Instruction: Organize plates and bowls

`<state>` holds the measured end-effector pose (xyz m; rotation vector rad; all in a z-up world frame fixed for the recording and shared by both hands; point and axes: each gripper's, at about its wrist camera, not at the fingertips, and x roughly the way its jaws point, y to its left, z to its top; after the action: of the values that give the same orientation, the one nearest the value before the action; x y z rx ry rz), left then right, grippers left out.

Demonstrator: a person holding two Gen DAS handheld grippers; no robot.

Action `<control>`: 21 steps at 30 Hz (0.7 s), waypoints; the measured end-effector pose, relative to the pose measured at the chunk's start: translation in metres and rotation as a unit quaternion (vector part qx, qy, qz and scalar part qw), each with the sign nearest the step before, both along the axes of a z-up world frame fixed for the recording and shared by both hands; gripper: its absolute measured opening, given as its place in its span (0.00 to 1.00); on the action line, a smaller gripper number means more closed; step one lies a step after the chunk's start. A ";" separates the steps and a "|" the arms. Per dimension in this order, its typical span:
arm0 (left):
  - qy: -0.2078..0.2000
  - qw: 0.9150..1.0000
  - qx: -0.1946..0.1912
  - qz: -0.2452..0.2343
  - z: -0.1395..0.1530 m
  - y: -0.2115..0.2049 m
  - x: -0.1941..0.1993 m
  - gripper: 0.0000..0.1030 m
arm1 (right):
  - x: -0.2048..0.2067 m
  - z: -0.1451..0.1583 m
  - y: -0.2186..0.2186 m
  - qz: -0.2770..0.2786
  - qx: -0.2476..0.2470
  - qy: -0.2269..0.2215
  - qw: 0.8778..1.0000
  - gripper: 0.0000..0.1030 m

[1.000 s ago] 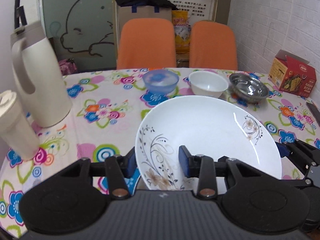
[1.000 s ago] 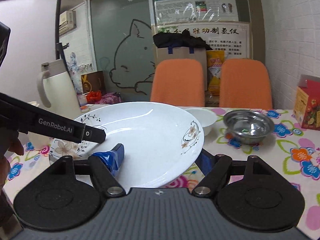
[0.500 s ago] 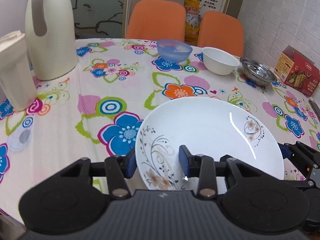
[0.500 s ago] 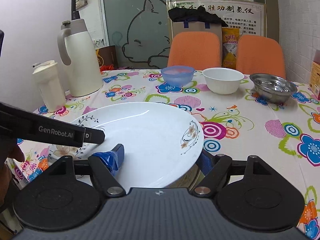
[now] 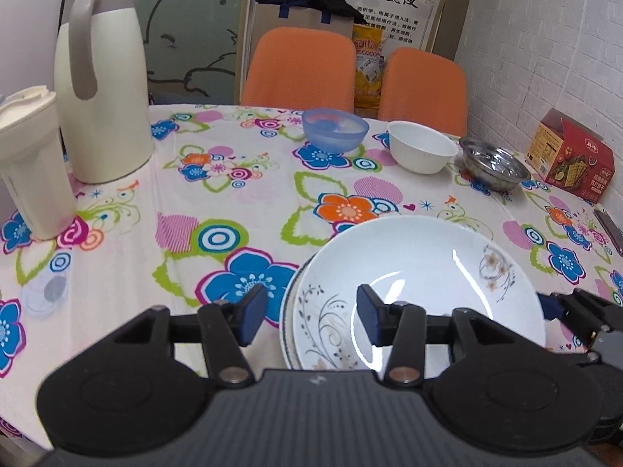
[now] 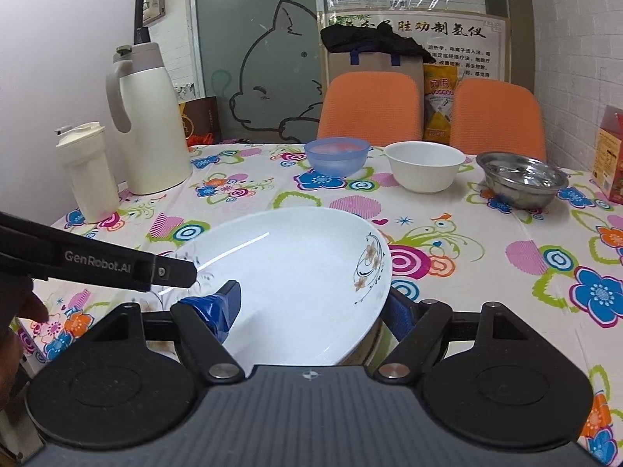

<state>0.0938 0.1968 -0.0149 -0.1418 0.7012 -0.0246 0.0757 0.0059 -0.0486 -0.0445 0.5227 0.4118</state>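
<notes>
Plate rim straddled by spread left tool (right tool grips it, underside hidden)

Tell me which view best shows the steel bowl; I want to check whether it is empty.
The right wrist view: the steel bowl sits closer and larger there, its shiny inside looking empty. The left wrist view shows it smaller, near the red box, its inside harder to read.

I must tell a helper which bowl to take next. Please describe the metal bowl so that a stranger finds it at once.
Look at the far edge of the flowered table, before the two orange chairs. Three bowls stand there in a row: blue bowl, white bowl, then the metal bowl, nearest the red box. It alone is shiny steel and shallow.
</notes>
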 end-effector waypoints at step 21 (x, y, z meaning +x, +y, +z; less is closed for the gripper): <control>-0.022 0.999 0.020 -0.036 0.020 -0.043 0.004 0.59 | 0.011 0.012 -0.047 -0.035 0.029 0.009 0.999 0.62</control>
<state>0.0973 0.1535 0.0050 -0.0774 0.6623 -0.0820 0.0865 -0.0407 -0.0368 0.0327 0.5294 0.3590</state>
